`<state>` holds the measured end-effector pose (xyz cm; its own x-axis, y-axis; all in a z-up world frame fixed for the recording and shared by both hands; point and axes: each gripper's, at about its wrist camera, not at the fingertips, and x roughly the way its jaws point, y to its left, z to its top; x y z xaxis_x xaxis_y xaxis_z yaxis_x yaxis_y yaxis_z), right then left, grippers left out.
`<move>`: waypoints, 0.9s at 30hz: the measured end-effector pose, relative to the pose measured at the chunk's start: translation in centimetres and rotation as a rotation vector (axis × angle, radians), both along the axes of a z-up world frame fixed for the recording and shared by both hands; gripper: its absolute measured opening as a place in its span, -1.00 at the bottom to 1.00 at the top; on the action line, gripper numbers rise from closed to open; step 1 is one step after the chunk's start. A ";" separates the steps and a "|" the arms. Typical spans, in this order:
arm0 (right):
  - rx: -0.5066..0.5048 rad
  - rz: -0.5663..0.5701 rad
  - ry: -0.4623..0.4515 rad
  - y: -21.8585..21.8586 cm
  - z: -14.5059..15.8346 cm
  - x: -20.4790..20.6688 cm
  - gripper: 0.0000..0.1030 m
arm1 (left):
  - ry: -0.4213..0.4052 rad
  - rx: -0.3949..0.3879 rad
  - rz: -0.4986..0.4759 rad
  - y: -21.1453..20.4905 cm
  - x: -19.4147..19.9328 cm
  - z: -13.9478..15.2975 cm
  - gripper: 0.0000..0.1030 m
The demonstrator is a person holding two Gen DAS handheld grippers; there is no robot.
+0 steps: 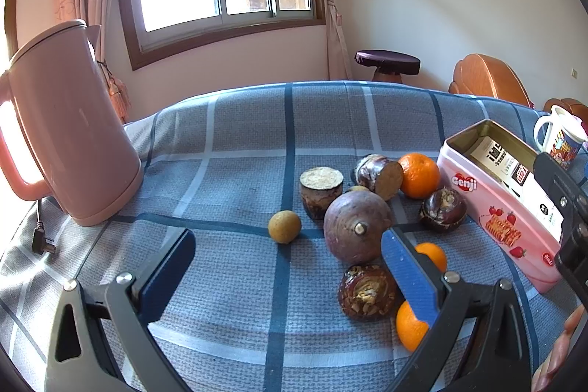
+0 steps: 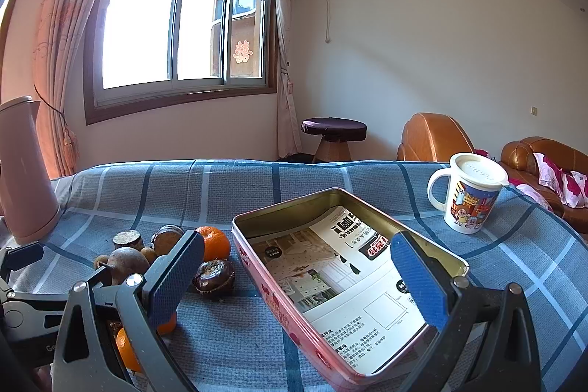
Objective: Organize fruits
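Several fruits lie in a loose pile on the blue checked cloth: a large purple-brown round fruit [image 1: 355,226], a small tan round fruit [image 1: 284,226], cut brown pieces [image 1: 321,188], dark water chestnuts [image 1: 367,291] and three oranges [image 1: 419,175]. My left gripper [image 1: 290,276] is open and empty just in front of the pile. A pink open tin [image 2: 341,278] holds a printed leaflet. My right gripper [image 2: 294,276] is open and empty, its fingers on either side of the tin's near left corner. The pile also shows in the right wrist view [image 2: 213,276].
A pink electric kettle [image 1: 66,131] with a loose cord stands at the left. A white lidded cartoon mug [image 2: 468,195] stands behind the tin at the right. A stool and brown sofas stand beyond the far table edge.
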<state>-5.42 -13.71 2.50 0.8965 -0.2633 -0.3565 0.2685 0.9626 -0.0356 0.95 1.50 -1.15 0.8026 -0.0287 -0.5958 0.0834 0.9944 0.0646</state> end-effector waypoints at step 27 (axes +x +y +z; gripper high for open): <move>0.043 0.258 0.078 2.3 -0.5 -0.3 0.67 | 0.033 0.048 0.041 1.3 1.2 -0.2 1.00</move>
<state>-5.74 -11.46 2.02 0.9012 -0.0130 -0.4332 0.0123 0.9999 -0.0042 2.12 2.77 -1.35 0.7824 0.0330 -0.6220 0.0454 0.9929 0.1098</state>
